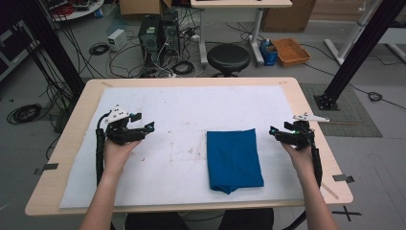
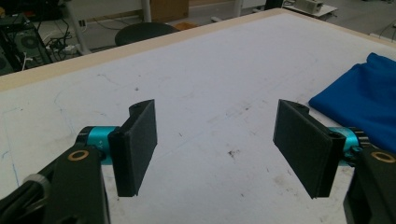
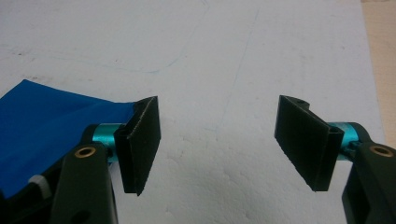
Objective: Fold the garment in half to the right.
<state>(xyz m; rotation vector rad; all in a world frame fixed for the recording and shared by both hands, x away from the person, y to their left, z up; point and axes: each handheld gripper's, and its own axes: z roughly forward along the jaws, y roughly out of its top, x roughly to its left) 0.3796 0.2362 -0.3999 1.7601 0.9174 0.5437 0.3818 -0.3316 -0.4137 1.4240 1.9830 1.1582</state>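
Both grippers, left gripper [image 1: 149, 127] and right gripper [image 1: 274, 132], hold jaws spread, empty; the blue cloth [image 1: 233, 159] is cut off in both gripper views.

- My right gripper [image 3: 217, 140]: jaws wide apart, nothing btwn them, just bare white mat [image 3: 261, 60].
- Blue cloth [image 3: 51, 126] at left, behind & beside the left jaw; can't tell if touching.
- Faint blue pen lines on mat.
- Wood table edge [image 3: 380, 56] far right.
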